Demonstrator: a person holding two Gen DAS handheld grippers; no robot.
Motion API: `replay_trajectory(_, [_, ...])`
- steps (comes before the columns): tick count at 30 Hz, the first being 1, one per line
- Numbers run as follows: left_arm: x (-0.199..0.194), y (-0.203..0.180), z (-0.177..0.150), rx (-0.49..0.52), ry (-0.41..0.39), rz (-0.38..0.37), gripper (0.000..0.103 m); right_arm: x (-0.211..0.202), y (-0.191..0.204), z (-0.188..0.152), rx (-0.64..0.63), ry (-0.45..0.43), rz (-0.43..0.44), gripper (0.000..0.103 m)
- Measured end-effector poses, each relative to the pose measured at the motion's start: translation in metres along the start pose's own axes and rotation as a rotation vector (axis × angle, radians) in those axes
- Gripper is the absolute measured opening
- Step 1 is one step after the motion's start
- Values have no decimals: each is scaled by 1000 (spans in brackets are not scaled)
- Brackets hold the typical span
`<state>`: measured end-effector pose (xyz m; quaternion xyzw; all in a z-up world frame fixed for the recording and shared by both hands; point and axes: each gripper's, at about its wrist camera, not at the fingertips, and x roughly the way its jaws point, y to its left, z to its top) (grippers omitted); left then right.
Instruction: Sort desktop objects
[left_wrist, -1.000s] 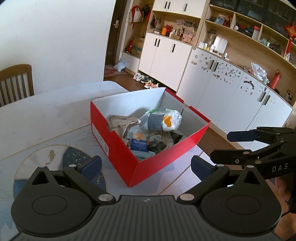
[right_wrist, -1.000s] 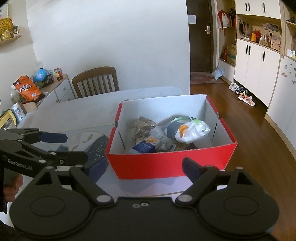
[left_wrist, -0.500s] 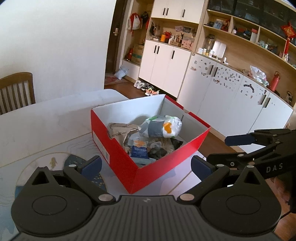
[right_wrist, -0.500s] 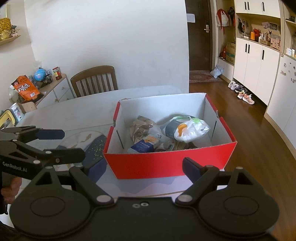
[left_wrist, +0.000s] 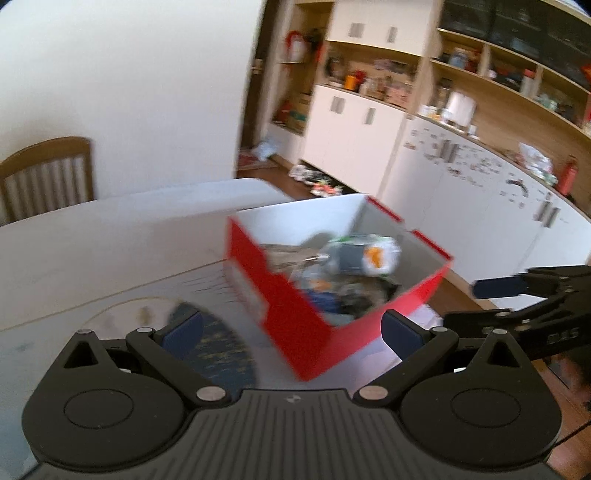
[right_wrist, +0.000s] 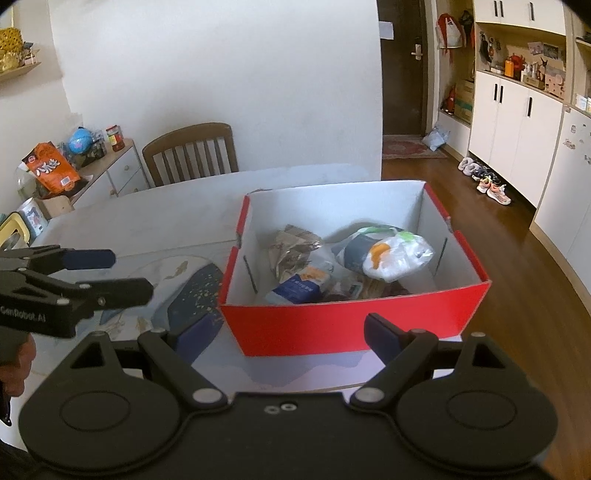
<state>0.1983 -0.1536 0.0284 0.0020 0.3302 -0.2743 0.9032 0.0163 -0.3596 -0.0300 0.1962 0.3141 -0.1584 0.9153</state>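
1. Red box (right_wrist: 351, 325) on white table (right_wrist: 147, 225), loaded with packets; sits at table's right edge, beside patterned mat (right_wrist: 192, 291).
2. White plastic bag (right_wrist: 391, 254), crumpled brown wrapper (right_wrist: 291, 247) and blue-white pouch (right_wrist: 299, 288) inside: judged light, soft, crinkly, likely slippery; best pinched at a gathered fold or sealed edge.
3. Left gripper (left_wrist: 291, 328): jaws spread, nothing held; left view blurred.
4. Right gripper (right_wrist: 291, 334): jaws spread, nothing held, short of box front wall.
5. Cardboard walls judged stiff enough for a rim grip.
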Motion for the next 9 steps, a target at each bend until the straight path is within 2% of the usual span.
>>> replay_trajectory(2, [-5, 21, -9, -19, -8, 70, 103, 3, 7, 0, -9, 9, -2, 89])
replay_trajectory(9, [-25, 132, -76, -103, 31, 468, 103, 15, 33, -2, -32, 64, -24, 89])
